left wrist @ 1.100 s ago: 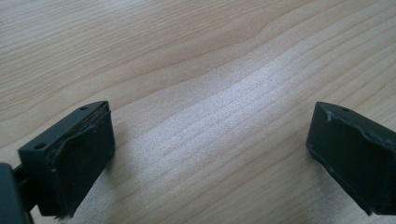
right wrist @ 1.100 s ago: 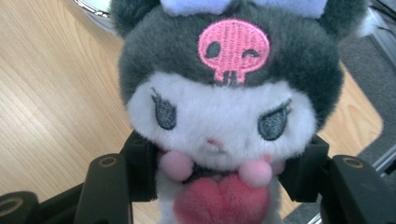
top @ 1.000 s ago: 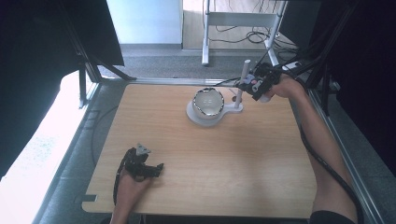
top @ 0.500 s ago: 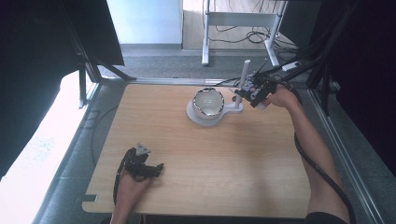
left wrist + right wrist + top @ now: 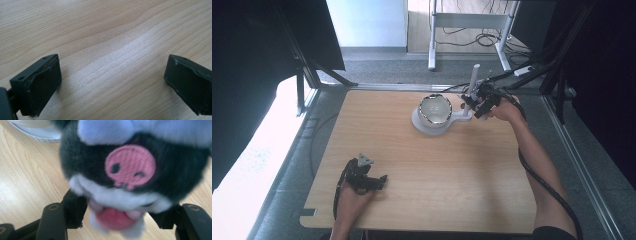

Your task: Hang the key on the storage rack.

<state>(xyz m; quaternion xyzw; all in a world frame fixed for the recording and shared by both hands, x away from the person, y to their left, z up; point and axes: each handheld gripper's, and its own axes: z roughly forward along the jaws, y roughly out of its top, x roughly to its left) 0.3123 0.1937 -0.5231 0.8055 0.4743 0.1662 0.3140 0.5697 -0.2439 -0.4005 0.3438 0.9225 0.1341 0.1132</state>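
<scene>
High view: we see the right hand-held gripper (image 5: 476, 102) at the far right of the counter (image 5: 462, 190), right forearm stretched forward along the counter's right side, carrying a small dark plush toy (image 5: 482, 97) just beside a white stand (image 5: 432, 125) with a shiny bowl (image 5: 435, 109) and an upright white post (image 5: 472, 82). We judge the step as carrying the toy toward the bowl; the next move calls for lifting it over the rim and letting go inside, without knocking the post. The left hand-held gripper (image 5: 379, 181) rests on the counter near the front left, wrist low, well apart from the stand. Left gripper view: jaws spread wide over bare wood, nothing between them. Right gripper view: the plush toy (image 5: 130, 167) sits blurred and close, black and white with a pink skull patch, jaws pinching it from both sides at its lower part; the stand's white rim (image 5: 37, 132) shows at top left, near but not touching as far as we can tell.
</scene>
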